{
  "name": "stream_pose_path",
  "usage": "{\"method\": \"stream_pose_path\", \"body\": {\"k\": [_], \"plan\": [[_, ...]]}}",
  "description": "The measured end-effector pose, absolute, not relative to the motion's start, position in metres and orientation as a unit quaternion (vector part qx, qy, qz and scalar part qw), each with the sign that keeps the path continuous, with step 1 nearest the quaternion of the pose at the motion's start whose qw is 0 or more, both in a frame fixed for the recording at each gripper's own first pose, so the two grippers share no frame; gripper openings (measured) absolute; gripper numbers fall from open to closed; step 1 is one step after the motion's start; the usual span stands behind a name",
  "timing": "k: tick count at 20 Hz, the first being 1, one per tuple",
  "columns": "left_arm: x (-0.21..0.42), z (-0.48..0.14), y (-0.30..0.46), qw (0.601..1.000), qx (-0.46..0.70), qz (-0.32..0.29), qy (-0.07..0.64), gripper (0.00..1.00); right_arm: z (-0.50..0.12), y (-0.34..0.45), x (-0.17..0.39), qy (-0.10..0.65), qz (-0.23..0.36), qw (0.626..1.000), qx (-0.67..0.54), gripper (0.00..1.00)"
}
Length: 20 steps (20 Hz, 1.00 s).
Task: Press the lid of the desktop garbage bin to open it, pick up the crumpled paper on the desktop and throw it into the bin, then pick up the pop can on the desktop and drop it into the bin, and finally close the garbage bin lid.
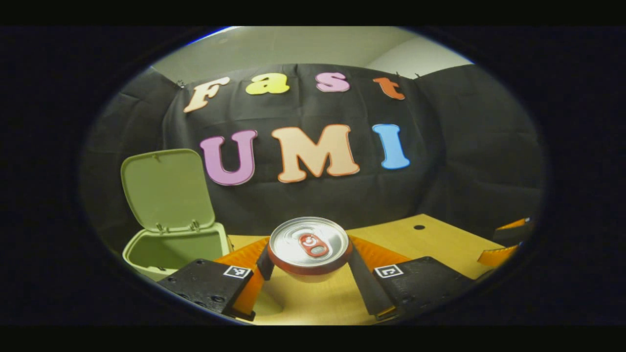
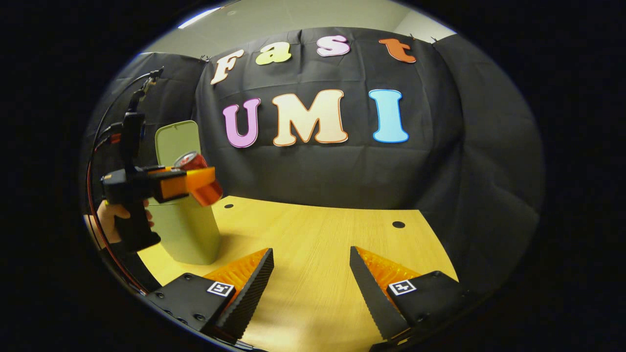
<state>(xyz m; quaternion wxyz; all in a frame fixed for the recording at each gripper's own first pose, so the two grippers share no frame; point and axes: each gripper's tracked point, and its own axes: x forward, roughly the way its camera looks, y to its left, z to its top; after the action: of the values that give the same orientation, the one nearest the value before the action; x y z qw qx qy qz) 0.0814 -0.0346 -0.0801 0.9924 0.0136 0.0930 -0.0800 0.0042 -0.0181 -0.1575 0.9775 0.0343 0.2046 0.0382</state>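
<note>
Between the fingers of the left gripper (image 1: 310,264) sits the pop can (image 1: 309,247), clamped from both sides and lifted off the wooden desktop (image 1: 430,244), its shadow lying on the wood beneath it. Its body is red, its top silver, with a red pull tab (the tab lies flat in the middle of the top). From the left gripper view the can stands upright, top toward the camera.

To the left of the can and farther back is the garbage bin (image 1: 171,249), pale green, with its lid (image 1: 166,188) swung up and standing nearly vertical on its hinges, so the inside is open; I cannot tell what lies inside.

From the right gripper view, the left gripper (image 2: 198,183) is held by a hand (image 2: 112,215) in front of the garbage bin (image 2: 188,234), with the pop can (image 2: 198,168) tilted, up near the bin's top and in front of the raised lid (image 2: 176,139).

The right gripper (image 2: 311,274) hangs low over the desktop (image 2: 313,230) with its fingers spread wide, nothing between them.
</note>
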Motion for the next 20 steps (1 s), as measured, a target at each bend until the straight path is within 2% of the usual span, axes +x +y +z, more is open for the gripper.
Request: {"method": "stream_pose_path", "body": {"k": [7,17,18,19,20], "plan": [[0.099,-0.041,0.056,0.998,0.032,0.032,0.048,0.75,-0.159,-0.02,0.009,0.207,0.042,0.977,0.033,0.99],[0.078,-0.082,0.151,0.985,0.037,0.141,0.092,0.77,-0.163,0.004,0.017,0.218,0.067,0.973,0.018,0.99],[0.076,-0.073,0.156,0.985,0.039,0.15,0.079,0.84,-0.161,0.007,0.017,0.217,0.069,0.974,0.015,0.99],[0.079,-0.061,0.16,0.985,0.043,0.154,0.064,0.99,-0.159,0.008,0.017,0.214,0.069,0.974,0.012,0.99],[0.084,-0.046,0.159,0.987,0.044,0.148,0.051,0.99,-0.158,0.009,0.018,0.212,0.069,0.975,0.011,0.99]]}}
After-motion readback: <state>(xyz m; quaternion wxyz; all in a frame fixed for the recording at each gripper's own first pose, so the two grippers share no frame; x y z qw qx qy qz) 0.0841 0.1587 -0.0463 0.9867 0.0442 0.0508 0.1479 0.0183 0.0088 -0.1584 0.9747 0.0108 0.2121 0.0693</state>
